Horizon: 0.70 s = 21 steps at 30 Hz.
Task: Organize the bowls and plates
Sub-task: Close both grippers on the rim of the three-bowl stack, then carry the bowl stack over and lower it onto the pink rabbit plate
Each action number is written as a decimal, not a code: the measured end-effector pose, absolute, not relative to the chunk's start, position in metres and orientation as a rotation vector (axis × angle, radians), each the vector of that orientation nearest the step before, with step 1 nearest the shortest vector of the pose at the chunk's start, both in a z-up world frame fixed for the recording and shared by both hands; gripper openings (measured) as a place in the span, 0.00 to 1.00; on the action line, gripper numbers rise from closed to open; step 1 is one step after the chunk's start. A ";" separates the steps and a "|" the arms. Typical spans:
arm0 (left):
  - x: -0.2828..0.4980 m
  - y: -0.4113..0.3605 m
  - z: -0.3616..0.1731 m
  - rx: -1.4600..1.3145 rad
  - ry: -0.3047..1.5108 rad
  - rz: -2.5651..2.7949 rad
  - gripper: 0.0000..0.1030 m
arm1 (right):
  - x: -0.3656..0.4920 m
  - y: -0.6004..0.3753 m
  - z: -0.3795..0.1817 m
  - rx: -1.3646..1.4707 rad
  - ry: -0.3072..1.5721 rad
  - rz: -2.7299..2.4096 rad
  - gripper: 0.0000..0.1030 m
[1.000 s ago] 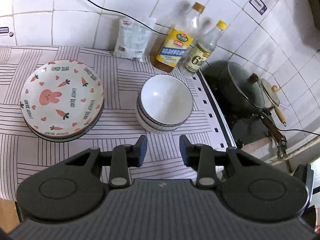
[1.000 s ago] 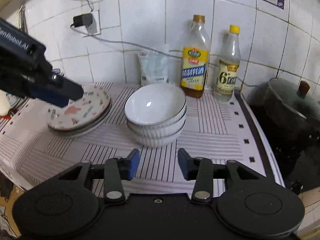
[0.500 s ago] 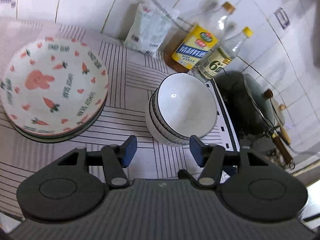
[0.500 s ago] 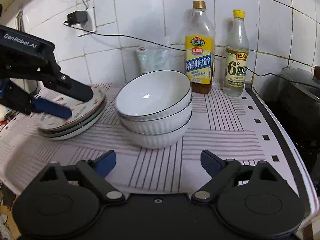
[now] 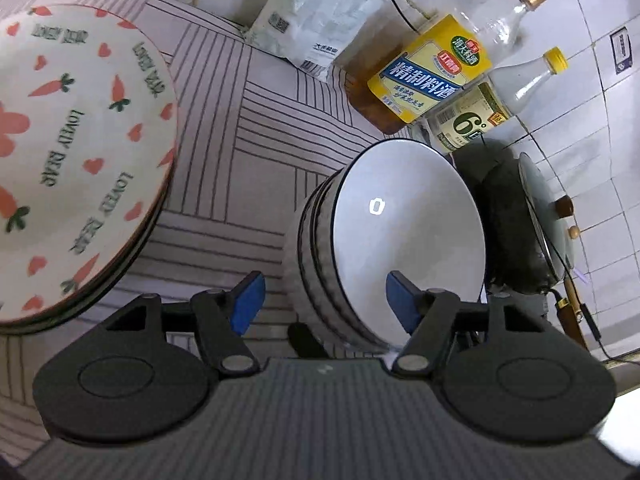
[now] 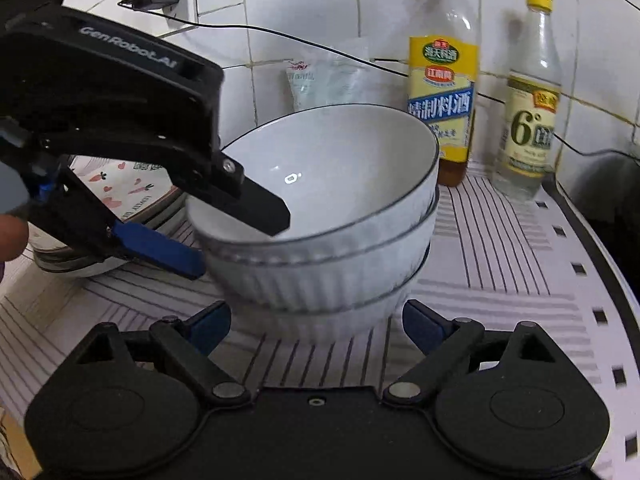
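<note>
Jaws of the right gripper [image 6: 316,326] are standing wide, empty, before the stacked bowls [image 6: 332,240] on the striped bench [image 6: 500,292]. The left gripper [image 5: 324,302], having just been opening, is straddling the top bowl's rim without pressing it. Carrot-patterned plates [image 5: 68,152] are sitting beside, bottles [image 6: 442,92] beyond.

bottles: a yellow-labelled cooking wine bottle [image 6: 442,92] and a yellow-capped vinegar bottle [image 6: 530,112], upright, side by side at the tiled wall
bag: white packet [image 5: 316,12] leaning on the wall
pot: dark lidded pot [image 5: 520,220] beside the striped surface [image 5: 248,152]
</note>
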State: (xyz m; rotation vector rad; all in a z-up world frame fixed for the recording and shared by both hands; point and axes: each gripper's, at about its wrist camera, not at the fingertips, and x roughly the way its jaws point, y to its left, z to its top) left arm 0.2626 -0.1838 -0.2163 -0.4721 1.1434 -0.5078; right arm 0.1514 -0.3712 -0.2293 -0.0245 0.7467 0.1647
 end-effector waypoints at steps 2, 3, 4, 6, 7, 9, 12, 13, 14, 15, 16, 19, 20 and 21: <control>0.268 -0.184 -0.220 -0.482 1.150 -0.501 0.49 | 0.157 -0.373 -0.232 -0.031 0.748 0.196 0.94; 0.270 -0.184 -0.222 -0.479 1.156 -0.486 0.40 | 0.159 -0.374 -0.233 -0.039 0.747 0.206 0.95; 0.271 -0.185 -0.225 -0.471 1.170 -0.465 0.39 | 0.161 -0.374 -0.234 -0.046 0.749 0.218 0.95; 0.271 -0.182 -0.230 -0.509 1.173 -0.484 0.35 | 0.164 -0.376 -0.235 -0.055 0.750 0.241 0.95; 0.271 -0.182 -0.230 -0.511 1.170 -0.484 0.35 | 0.166 -0.377 -0.235 -0.066 0.746 0.255 0.95; 0.272 -0.183 -0.232 -0.504 1.157 -0.487 0.35 | 0.167 -0.373 -0.236 -0.110 0.730 0.257 0.98; 0.273 -0.179 -0.233 -0.519 1.146 -0.484 0.34 | 0.171 -0.371 -0.237 -0.127 0.725 0.255 0.99; 0.274 -0.180 -0.233 -0.515 1.142 -0.486 0.34 | 0.171 -0.372 -0.237 -0.124 0.724 0.257 0.99; 0.273 -0.182 -0.232 -0.495 1.137 -0.493 0.34 | 0.173 -0.373 -0.237 -0.124 0.724 0.260 0.99; 0.273 -0.184 -0.231 -0.480 1.137 -0.500 0.34 | 0.173 -0.372 -0.237 -0.126 0.728 0.262 0.99; 0.273 -0.185 -0.230 -0.467 1.141 -0.504 0.34 | 0.170 -0.372 -0.237 -0.131 0.731 0.263 0.99; 0.274 -0.188 -0.227 -0.425 1.149 -0.516 0.35 | 0.171 -0.371 -0.236 -0.142 0.736 0.266 0.99; 0.274 -0.189 -0.226 -0.412 1.150 -0.517 0.35 | 0.171 -0.371 -0.236 -0.140 0.738 0.268 0.99; 0.274 -0.190 -0.225 -0.404 1.149 -0.516 0.35 | 0.171 -0.371 -0.236 -0.136 0.737 0.269 0.99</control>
